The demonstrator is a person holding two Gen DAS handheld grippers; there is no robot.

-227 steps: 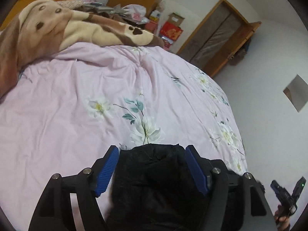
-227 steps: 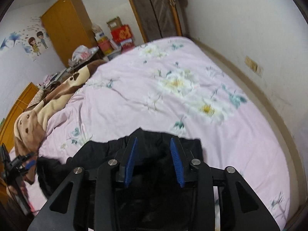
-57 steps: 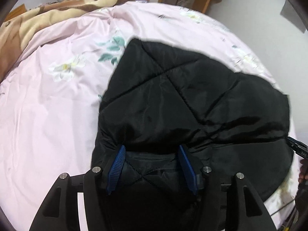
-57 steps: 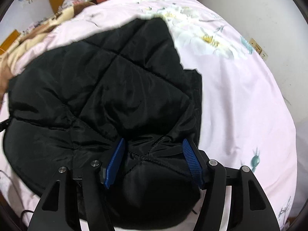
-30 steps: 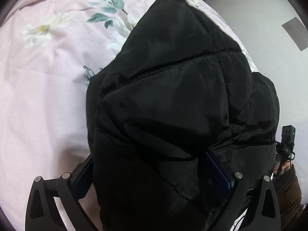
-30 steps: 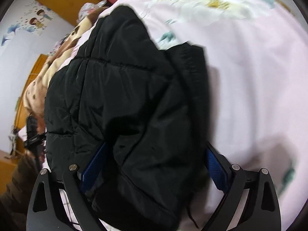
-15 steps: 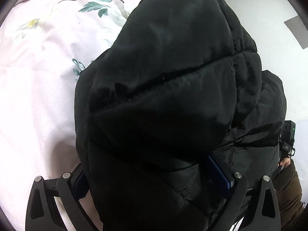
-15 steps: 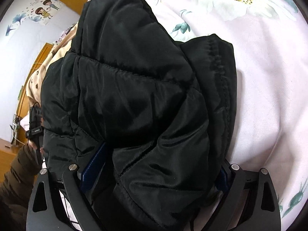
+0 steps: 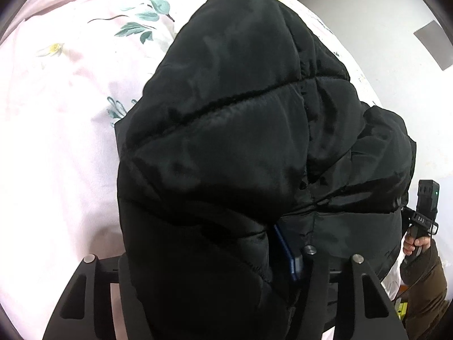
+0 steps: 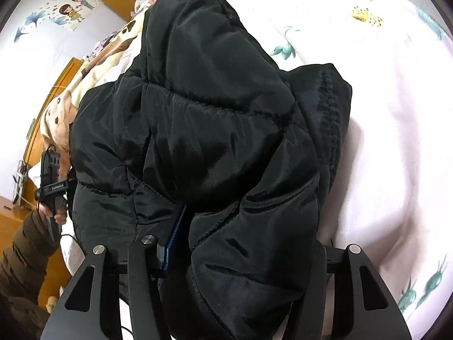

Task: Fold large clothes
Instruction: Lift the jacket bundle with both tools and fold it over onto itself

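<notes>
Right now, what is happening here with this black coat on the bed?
A person holds a gripper in each hand and is folding a black padded jacket on a bed with a pink floral quilt. The left gripper and the right gripper each have a thick bunch of the jacket between their fingers. The fabric drapes over both, hiding one blue pad on each, so how tightly they grip is unclear.

My left tongs point(image 9: 215, 257) are closed on the black jacket point(image 9: 240, 141); only one blue finger point(image 9: 286, 252) shows, the other is buried in cloth. My right tongs point(image 10: 240, 243) grip the same way, one blue finger point(image 10: 174, 238) visible at their left side.
</notes>
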